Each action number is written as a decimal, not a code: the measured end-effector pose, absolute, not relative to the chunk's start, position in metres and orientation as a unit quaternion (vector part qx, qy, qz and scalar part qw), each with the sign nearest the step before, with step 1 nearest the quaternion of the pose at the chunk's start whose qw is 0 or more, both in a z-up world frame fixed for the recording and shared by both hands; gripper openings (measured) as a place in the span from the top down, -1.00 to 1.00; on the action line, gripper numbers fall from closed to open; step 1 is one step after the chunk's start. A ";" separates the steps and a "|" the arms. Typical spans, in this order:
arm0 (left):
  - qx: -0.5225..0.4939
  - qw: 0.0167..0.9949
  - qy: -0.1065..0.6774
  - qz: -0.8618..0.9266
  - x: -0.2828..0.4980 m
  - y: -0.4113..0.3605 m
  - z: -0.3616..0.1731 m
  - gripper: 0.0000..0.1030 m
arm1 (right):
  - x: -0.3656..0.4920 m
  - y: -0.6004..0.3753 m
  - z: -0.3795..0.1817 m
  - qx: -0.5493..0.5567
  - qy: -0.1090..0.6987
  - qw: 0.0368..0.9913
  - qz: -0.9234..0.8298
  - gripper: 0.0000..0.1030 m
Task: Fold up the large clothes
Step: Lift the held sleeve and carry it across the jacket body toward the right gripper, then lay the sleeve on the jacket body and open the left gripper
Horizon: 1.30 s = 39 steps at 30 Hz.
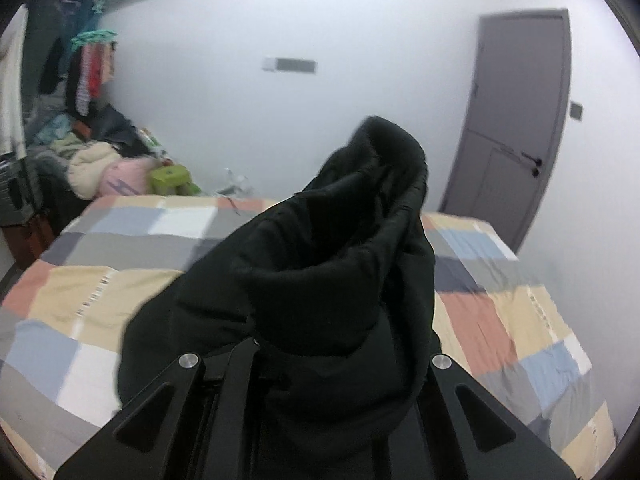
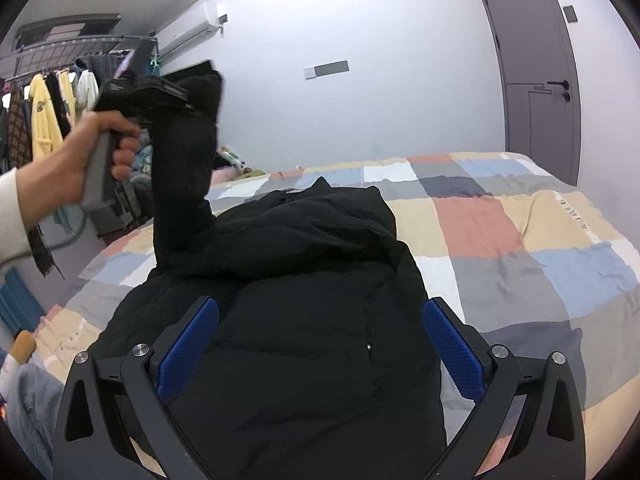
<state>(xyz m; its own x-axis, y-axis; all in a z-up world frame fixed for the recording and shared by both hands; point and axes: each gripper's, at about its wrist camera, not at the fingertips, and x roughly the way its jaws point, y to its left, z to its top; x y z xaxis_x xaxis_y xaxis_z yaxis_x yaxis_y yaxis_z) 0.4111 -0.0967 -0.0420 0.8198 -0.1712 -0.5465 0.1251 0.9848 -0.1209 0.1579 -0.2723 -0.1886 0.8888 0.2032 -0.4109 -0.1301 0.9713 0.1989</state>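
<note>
Soft even indoor light; left view hazy and blurred, edges fisheye-bent.

A bed (image 2: 500,240) with a checked cover in peach, blue, grey, cream and white fills the room's near and middle ground. Behind it rises a plain white wall (image 2: 380,20) carrying a small grey panel (image 2: 326,70). At far right stands a closed grey door (image 2: 532,72) with a dark handle. High on the left hangs an air conditioner (image 2: 188,32), and below it a clothes rack (image 2: 60,92) holds hanging garments. A heap of laundry (image 1: 104,160) lies beside the bed's far left corner.
</note>
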 end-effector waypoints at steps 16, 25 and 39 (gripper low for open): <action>-0.006 0.922 0.373 -0.107 0.459 -0.204 -0.193 0.84 | 0.180 -0.294 -0.211 0.127 0.240 0.957 0.105 -1.00; 0.017 0.915 0.391 -0.097 0.473 -0.215 -0.233 0.84 | 0.190 -0.301 -0.224 0.152 0.255 0.948 0.116 -1.00; 0.034 0.923 0.372 -0.096 0.447 -0.200 -0.202 0.72 | 0.186 -0.297 -0.227 0.139 0.259 0.950 0.104 -1.00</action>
